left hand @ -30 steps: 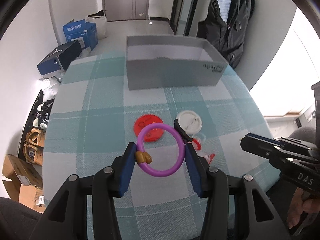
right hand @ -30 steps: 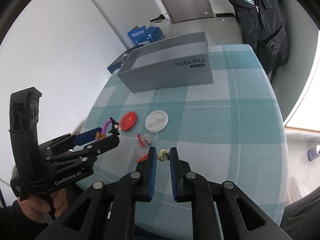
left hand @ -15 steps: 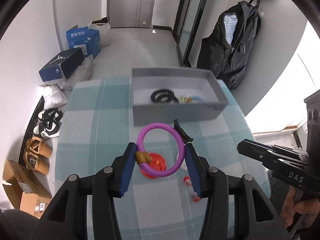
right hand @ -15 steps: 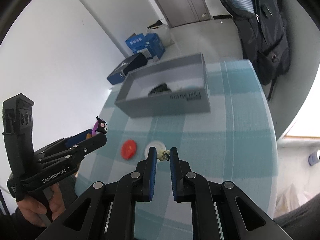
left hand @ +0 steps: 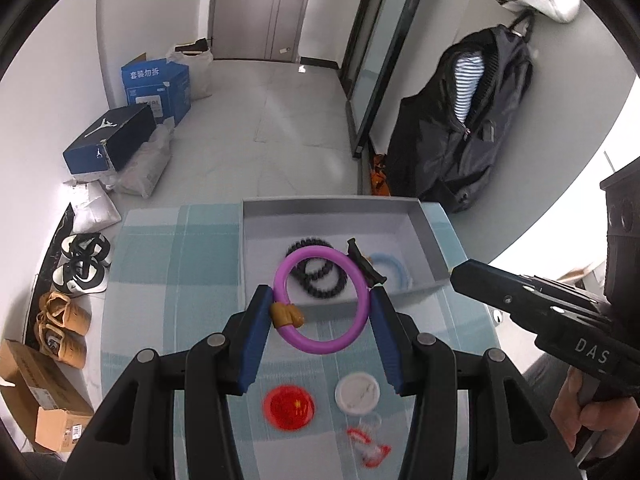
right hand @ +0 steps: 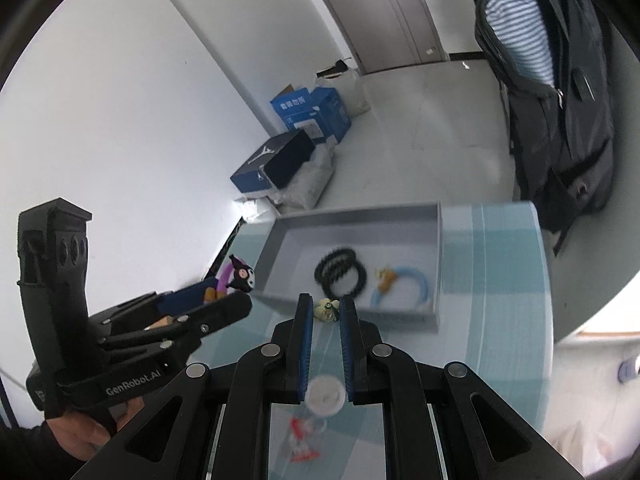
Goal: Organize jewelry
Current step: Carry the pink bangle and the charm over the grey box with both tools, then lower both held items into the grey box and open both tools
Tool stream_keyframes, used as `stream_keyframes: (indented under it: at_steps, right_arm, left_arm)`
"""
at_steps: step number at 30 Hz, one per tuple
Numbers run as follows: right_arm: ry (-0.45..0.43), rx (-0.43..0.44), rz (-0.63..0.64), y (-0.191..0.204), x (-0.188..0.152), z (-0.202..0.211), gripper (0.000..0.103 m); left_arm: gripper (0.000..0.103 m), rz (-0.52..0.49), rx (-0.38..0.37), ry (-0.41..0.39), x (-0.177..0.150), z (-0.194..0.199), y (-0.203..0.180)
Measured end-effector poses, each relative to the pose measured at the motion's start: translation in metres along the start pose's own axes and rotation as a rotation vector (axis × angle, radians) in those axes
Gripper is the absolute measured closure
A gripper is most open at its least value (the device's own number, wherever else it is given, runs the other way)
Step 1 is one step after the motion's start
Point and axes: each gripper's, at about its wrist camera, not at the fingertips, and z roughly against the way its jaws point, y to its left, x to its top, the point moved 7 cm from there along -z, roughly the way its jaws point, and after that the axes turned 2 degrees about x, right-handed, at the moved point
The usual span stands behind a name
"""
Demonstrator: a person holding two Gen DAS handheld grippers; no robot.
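The left gripper [left hand: 322,312] clamps a purple bracelet [left hand: 322,299] at centre frame, above the near wall of the grey box [left hand: 430,240]. The right gripper [right hand: 324,312] pinches a small pale charm [right hand: 327,309] at lower centre. In the box lie black beads [right hand: 340,274] and a blue ring [right hand: 404,288].

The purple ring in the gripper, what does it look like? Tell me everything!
The purple ring is a smooth, plastic-looking bangle, round and closed. A small tan charm clings to its left side and a black cartoon charm sits at its upper right. The left gripper squeezes it by its sides between blue pads, holding it in the air in front of the grey box, with nothing else touching it.
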Motion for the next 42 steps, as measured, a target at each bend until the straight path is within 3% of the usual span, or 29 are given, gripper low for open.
stream_keyframes:
  at_steps: [16, 31, 42]
  right_arm:
    - [0.029, 0.012, -0.018, -0.024, 0.036, -0.043, 0.091]
    - [0.079, 0.007, -0.031, -0.036, 0.038, -0.066, 0.091]
    - [0.107, 0.006, -0.125, -0.051, 0.039, -0.074, 0.087]
  left_arm:
    - [0.06, 0.002, -0.056, 0.058, 0.031, -0.041, -0.006]
    - [0.06, 0.019, -0.083, 0.126, 0.03, -0.067, -0.002]
    - [0.058, 0.073, -0.132, 0.192, 0.028, -0.08, 0.003]
